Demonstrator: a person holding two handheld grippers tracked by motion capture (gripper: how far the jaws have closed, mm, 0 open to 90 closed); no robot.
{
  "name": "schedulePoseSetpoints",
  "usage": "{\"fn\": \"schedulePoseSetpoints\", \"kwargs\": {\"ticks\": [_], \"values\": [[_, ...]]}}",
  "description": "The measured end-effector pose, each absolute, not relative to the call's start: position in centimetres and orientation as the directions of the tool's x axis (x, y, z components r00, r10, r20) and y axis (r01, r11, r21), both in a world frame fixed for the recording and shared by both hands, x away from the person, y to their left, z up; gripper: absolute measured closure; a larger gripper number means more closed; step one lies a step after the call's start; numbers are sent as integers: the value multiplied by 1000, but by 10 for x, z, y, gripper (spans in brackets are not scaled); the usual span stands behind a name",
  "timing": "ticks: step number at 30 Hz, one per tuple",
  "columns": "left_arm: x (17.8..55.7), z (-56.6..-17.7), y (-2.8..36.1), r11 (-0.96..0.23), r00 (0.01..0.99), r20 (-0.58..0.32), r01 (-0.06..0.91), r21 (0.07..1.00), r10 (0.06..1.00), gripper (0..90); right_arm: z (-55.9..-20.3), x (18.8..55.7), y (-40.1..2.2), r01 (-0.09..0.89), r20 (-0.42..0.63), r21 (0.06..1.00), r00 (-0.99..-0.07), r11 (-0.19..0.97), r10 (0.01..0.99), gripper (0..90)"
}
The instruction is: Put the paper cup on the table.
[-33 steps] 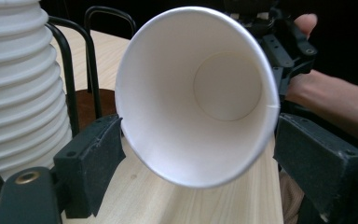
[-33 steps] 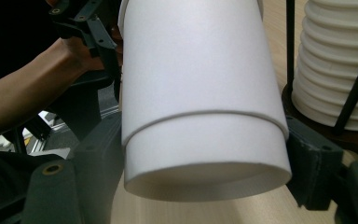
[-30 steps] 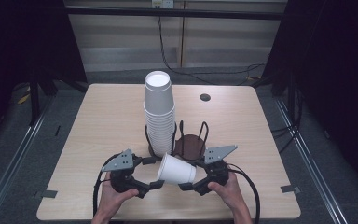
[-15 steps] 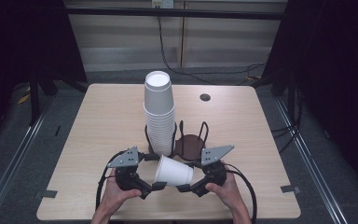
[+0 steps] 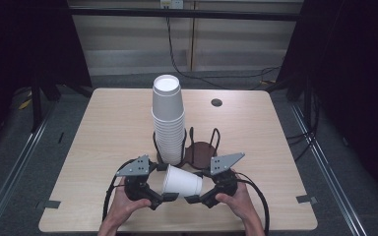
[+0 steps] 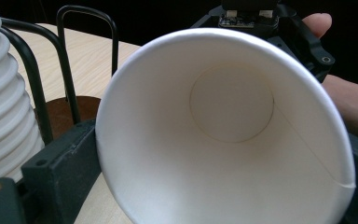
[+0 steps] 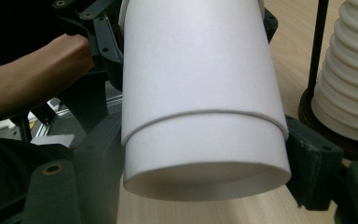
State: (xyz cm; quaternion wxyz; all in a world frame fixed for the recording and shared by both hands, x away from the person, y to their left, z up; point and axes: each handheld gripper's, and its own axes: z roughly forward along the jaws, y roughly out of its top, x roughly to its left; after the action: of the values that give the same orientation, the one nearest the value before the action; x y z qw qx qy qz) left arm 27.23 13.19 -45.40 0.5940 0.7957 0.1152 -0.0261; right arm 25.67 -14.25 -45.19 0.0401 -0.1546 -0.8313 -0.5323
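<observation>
step: separating nested cups | right gripper clamps inner cup's base | left gripper jaws just reopened around outer cup, 6 o'clock of stack | pull-apart remaining

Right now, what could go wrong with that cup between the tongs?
The cup lies sideways, its base pinched by the right tongs; a harder squeeze might crumple it. The left tongs have just been closing with the rim between them, so the cup may dent or slip there. The tall stack stands close behind; a bump could topple it.
</observation>
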Motion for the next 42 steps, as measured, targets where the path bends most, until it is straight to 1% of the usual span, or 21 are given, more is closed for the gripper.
{"fn": "schedulePoseSetpoints", "kwargs": {"ticks": [4, 7, 10, 15, 20, 23, 26, 29, 32, 35, 39, 42], "values": [[272, -455, 129, -259, 971, -193, 224, 940, 137, 29, -451, 257, -141, 295, 230, 875, -951, 384, 207, 236], [273, -456, 129, -247, 966, -223, 249, 936, 131, 38, -452, 257, -139, 297, 235, 874, -951, 384, 200, 237], [273, -455, 129, -264, 968, -216, 244, 933, 130, 51, -453, 257, -140, 295, 231, 872, -952, 391, 203, 235], [273, -453, 132, -249, 968, -222, 244, 937, 114, 92, -454, 257, -141, 298, 237, 875, -951, 381, 200, 217], [272, -452, 133, -250, 969, -217, 241, 938, 118, 99, -455, 257, -141, 299, 239, 880, -950, 369, 199, 209], [272, -451, 134, -247, 968, -217, 242, 938, 127, 99, -454, 257, -142, 303, 242, 886, -948, 351, 207, 147], [273, -450, 137, -261, 966, -208, 242, 934, 151, 99, -454, 256, -144, 309, 240, 892, -942, 329, 235, 135], [274, -449, 140, -256, 961, -219, 256, 932, 167, 98, -453, 255, -146, 299, 221, 904, -939, 307, 264, 131], [276, -448, 144, -265, 950, -221, 276, 924, 219, 99, -453, 253, -149, 287, 201, 912, -935, 293, 291, 131], [277, -448, 147, -265, 947, -223, 283, 922, 233, 98, -453, 252, -152, 289, 192, 918, -923, 271, 332, 132], [277, -447, 150, -268, 945, -221, 284, 921, 241, 98, -456, 251, -154, 263, 160, 930, -917, 255, 365, 136], [277, -447, 152, -288, 943, -211, 284, 915, 258, 98, -459, 249, -158, 243, 139, 949, -892, 198, 429, 136]]}}
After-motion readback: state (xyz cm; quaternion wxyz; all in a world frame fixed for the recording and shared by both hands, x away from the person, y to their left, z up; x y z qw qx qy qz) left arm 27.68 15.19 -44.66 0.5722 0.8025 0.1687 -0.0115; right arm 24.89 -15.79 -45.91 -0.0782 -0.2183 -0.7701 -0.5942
